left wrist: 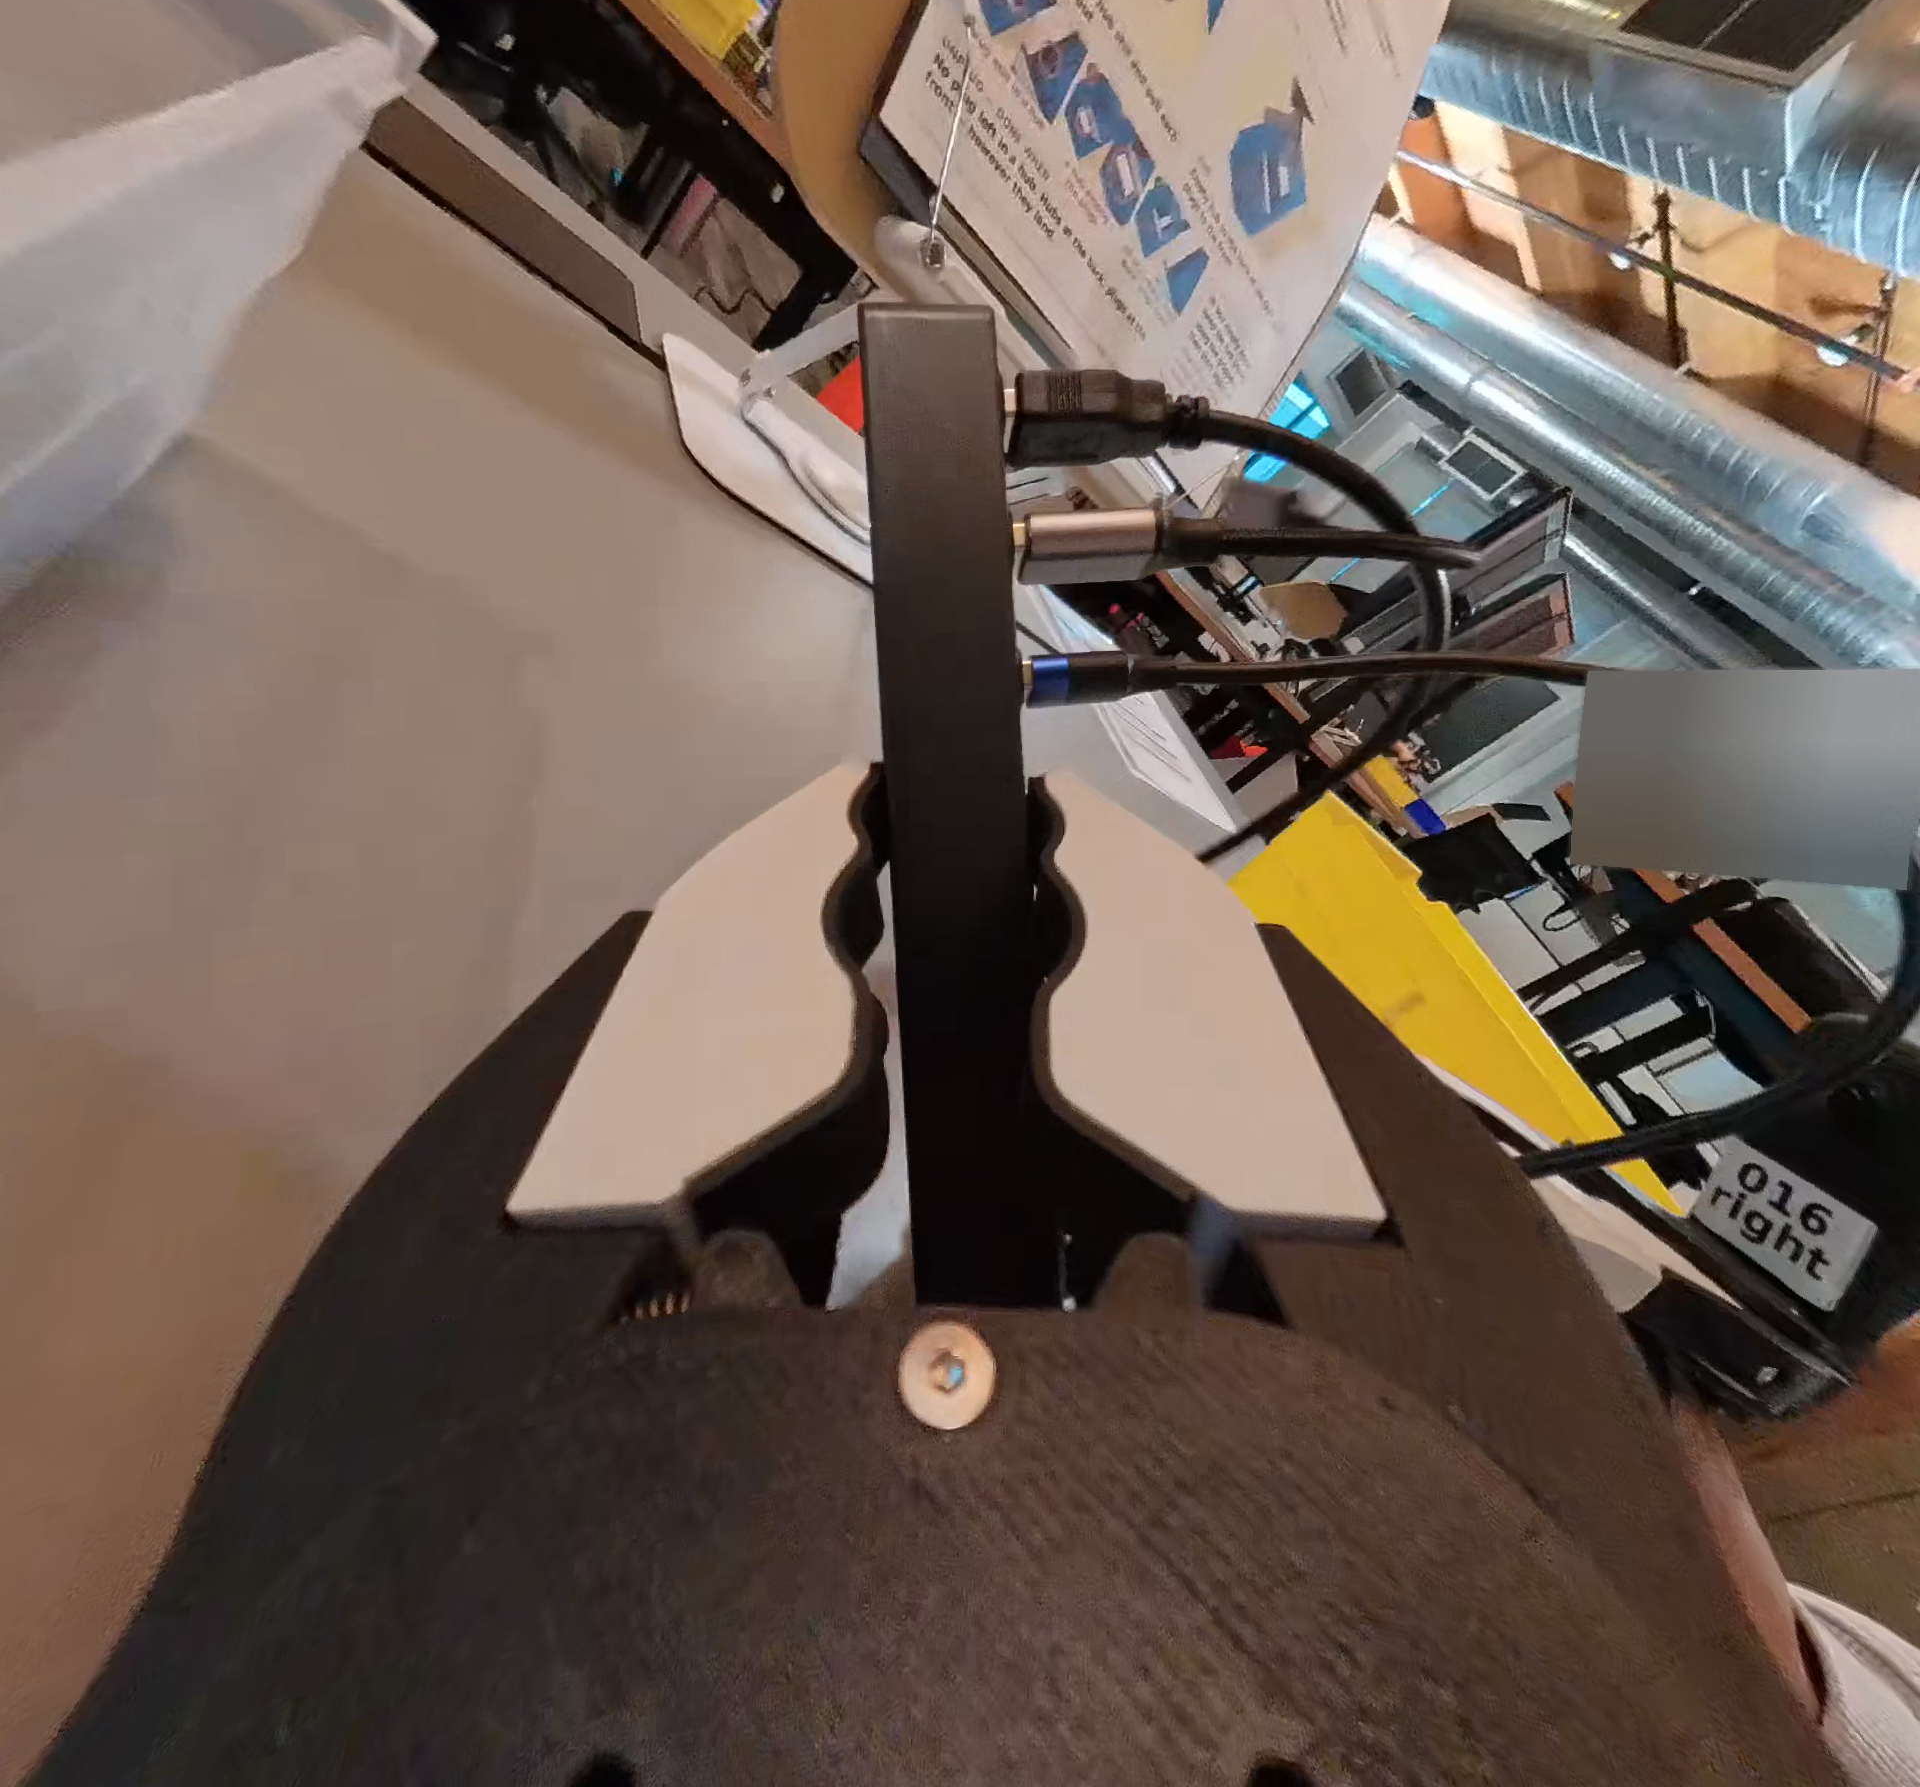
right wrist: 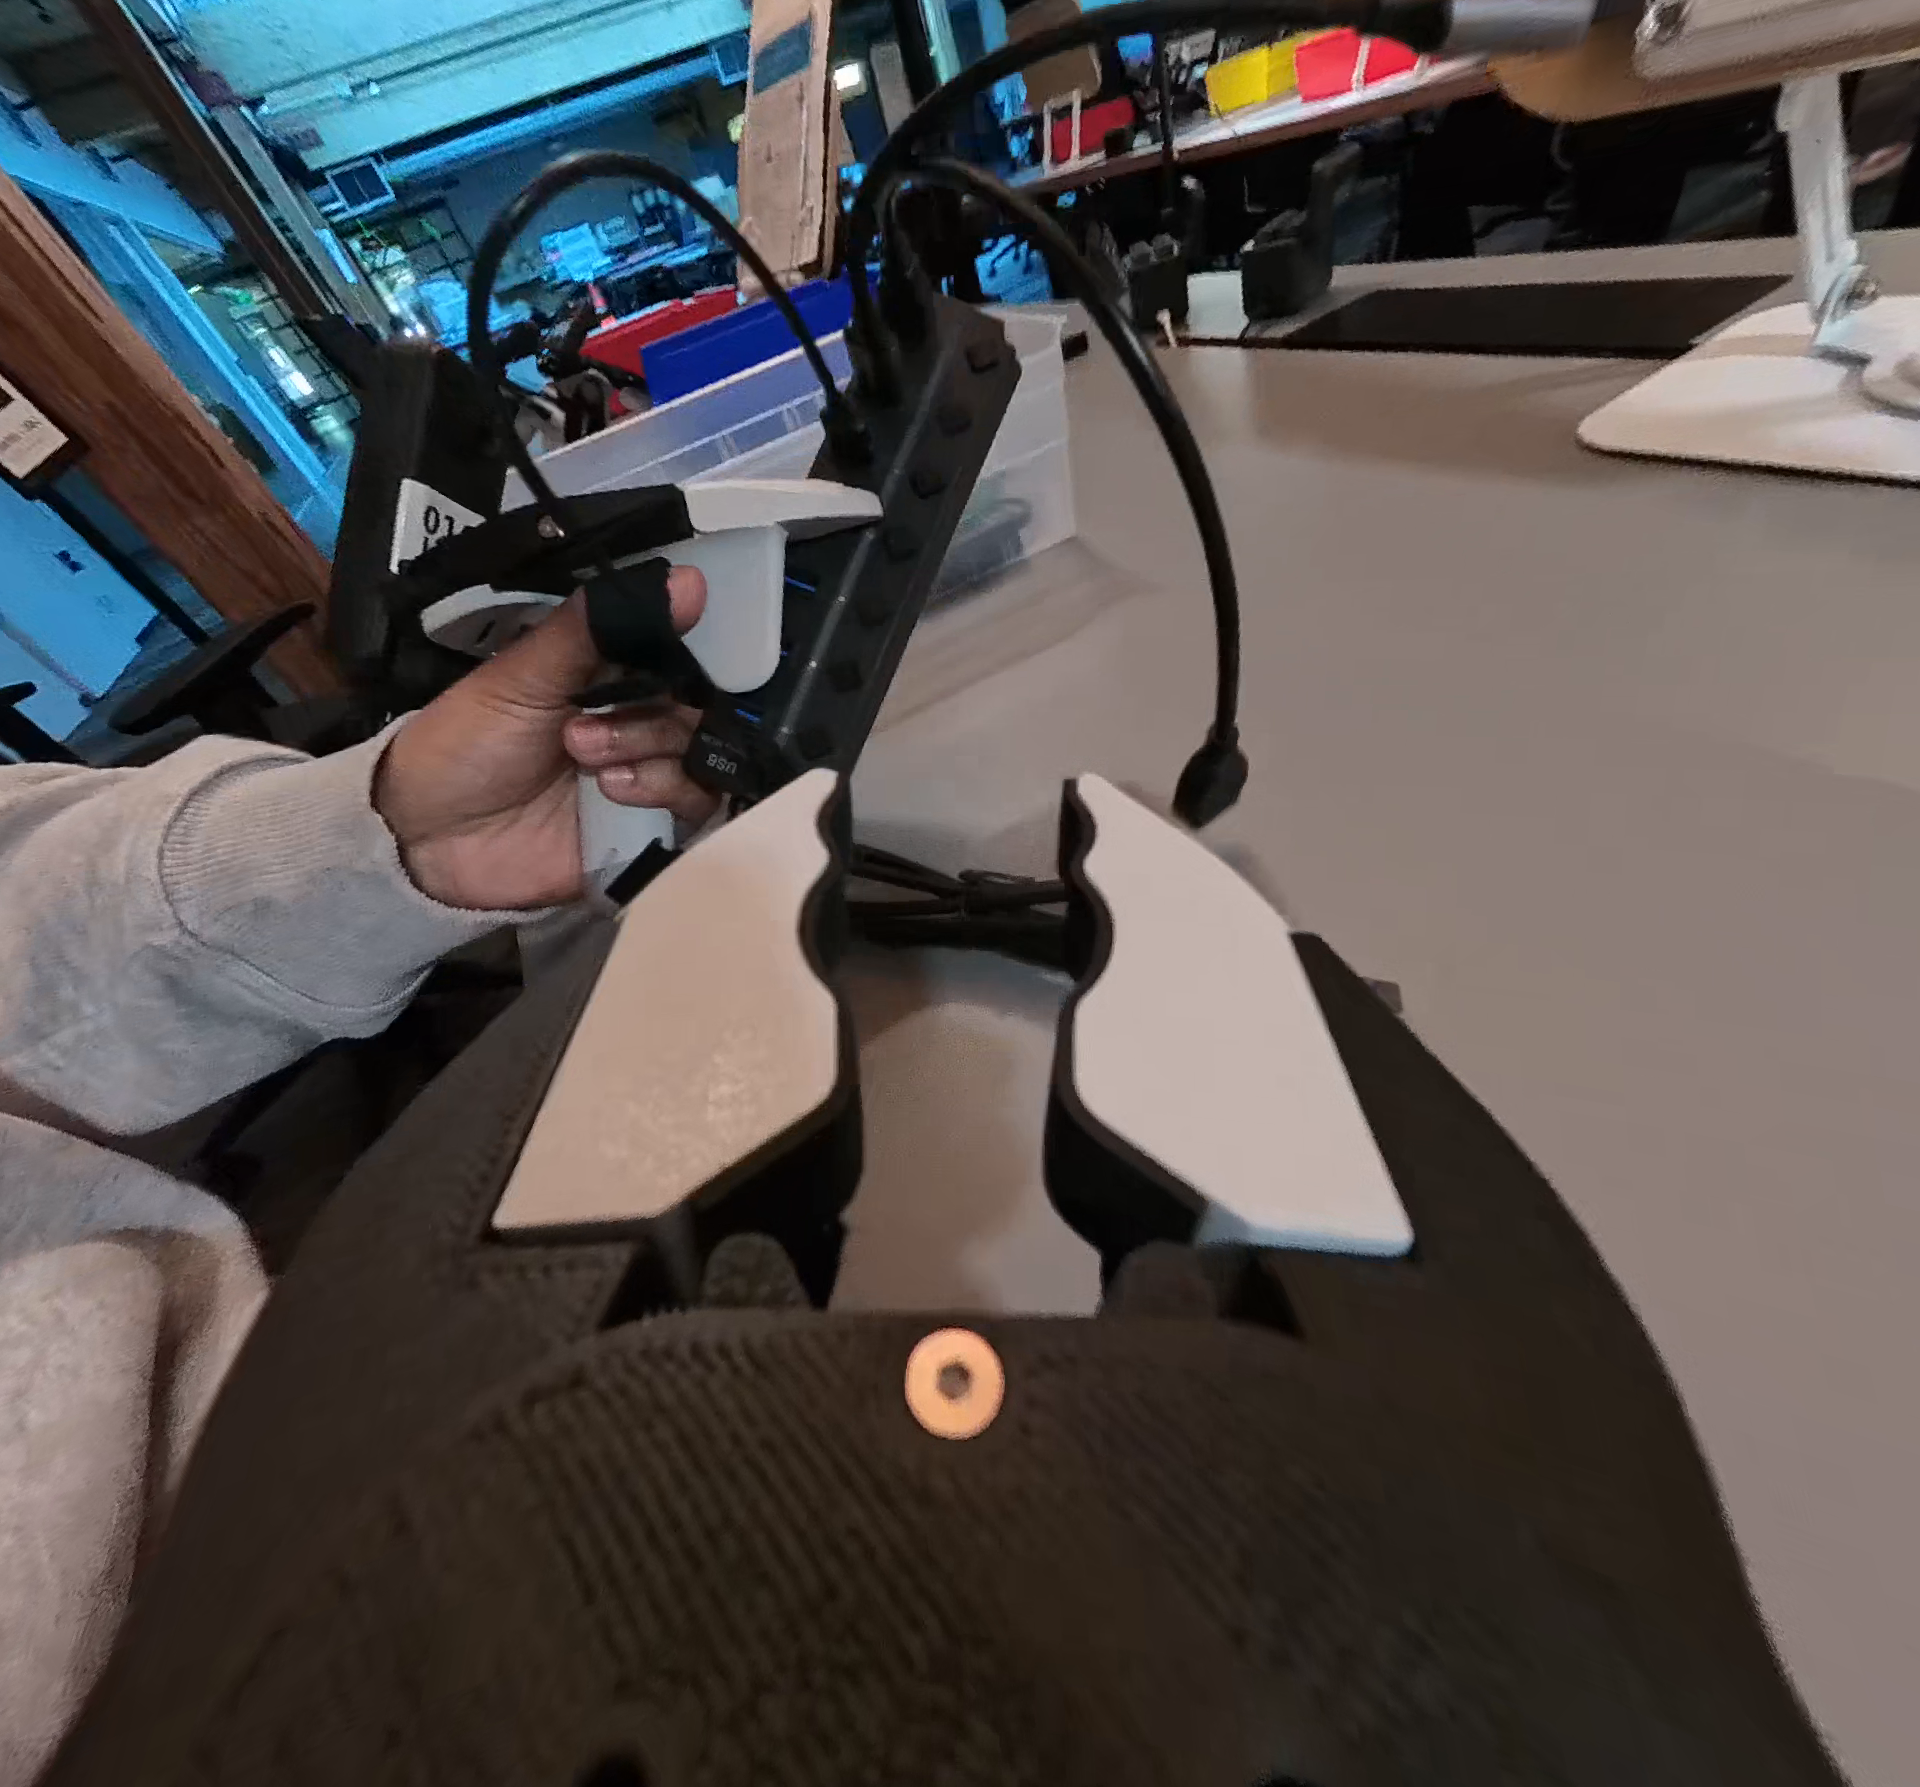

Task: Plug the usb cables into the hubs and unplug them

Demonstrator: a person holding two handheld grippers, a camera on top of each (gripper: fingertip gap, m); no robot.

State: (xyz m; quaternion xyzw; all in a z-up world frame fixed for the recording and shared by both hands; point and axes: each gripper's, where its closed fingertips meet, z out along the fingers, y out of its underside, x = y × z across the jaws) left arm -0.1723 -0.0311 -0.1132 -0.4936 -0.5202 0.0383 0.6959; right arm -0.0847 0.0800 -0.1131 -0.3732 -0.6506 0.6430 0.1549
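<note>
My left gripper (left wrist: 956, 787) is shut on a long black USB hub (left wrist: 935, 594) and holds it upright above the grey table. Three plugs sit in the hub's right side: a black one (left wrist: 1081, 418), a grey metal one (left wrist: 1091, 548) and a blue-ringed one (left wrist: 1070, 677). Their black cables arc off to the right. In the right wrist view the hub (right wrist: 914, 511) is tilted in the left gripper (right wrist: 821, 553). My right gripper (right wrist: 956, 802) is open and empty, below and right of the hub. One free cable end (right wrist: 1210, 781) hangs beside its right fingertip.
A bundle of black cable (right wrist: 956, 906) lies on the table (right wrist: 1507, 802) past my right fingertips. A clear plastic bin (right wrist: 727, 428) stands behind the hub. A white monitor stand base (right wrist: 1745, 407) is at far right. A person's hand (right wrist: 499, 781) holds the left gripper. My right fingertips sit around 15 centimeters from my left ones.
</note>
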